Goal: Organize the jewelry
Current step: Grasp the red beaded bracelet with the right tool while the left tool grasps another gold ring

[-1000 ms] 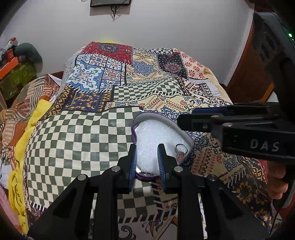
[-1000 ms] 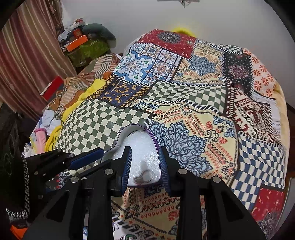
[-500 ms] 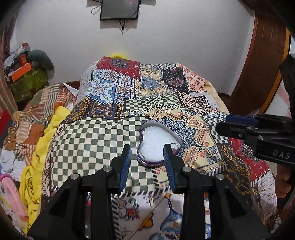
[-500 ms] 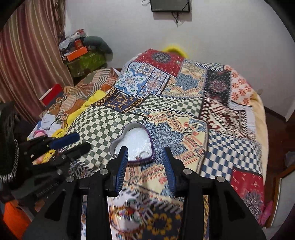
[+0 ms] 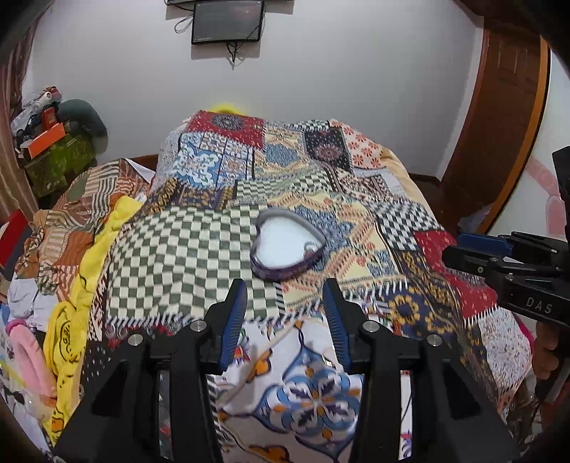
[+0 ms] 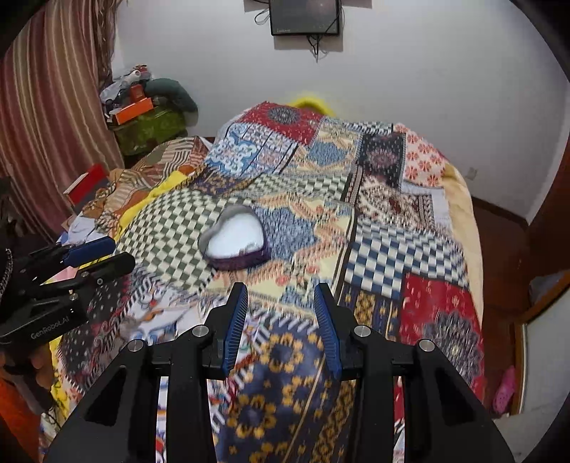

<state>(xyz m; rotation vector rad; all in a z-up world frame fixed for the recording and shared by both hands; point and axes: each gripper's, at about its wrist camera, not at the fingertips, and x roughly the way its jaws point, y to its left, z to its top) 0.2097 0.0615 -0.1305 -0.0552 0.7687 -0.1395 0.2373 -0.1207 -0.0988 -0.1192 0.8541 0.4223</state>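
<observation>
A heart-shaped jewelry box (image 5: 288, 245), purple-walled with a pale lining, sits open on a patchwork bedspread (image 5: 185, 242), at twelve o'clock just beyond the tips of the left gripper (image 5: 285, 318) and at about eleven o'clock from the right gripper (image 6: 279, 322). A ring-like piece of jewelry (image 5: 310, 245) lies inside at the box's three o'clock edge; motion blur hides its detail. The left gripper's jaws are opening, with only bedding between them; the right gripper's fingers stand moderately apart and carry nothing.

The box looks light and rigid, likely to skid or tip on the soft, yielding quilt if nudged; its thin upright wall appears the surest place to pinch, one finger inside and one out. The jewelry would probably be small, hard and slippery, best taken across its band with a narrow, gentle close.

Readable writing: "DAS" on the right gripper's body in the left wrist view, "GenRobot.AI" on the left gripper's body in the right wrist view. A dark wall-mounted screen (image 6: 304, 16) carries a label too small to read.
</observation>
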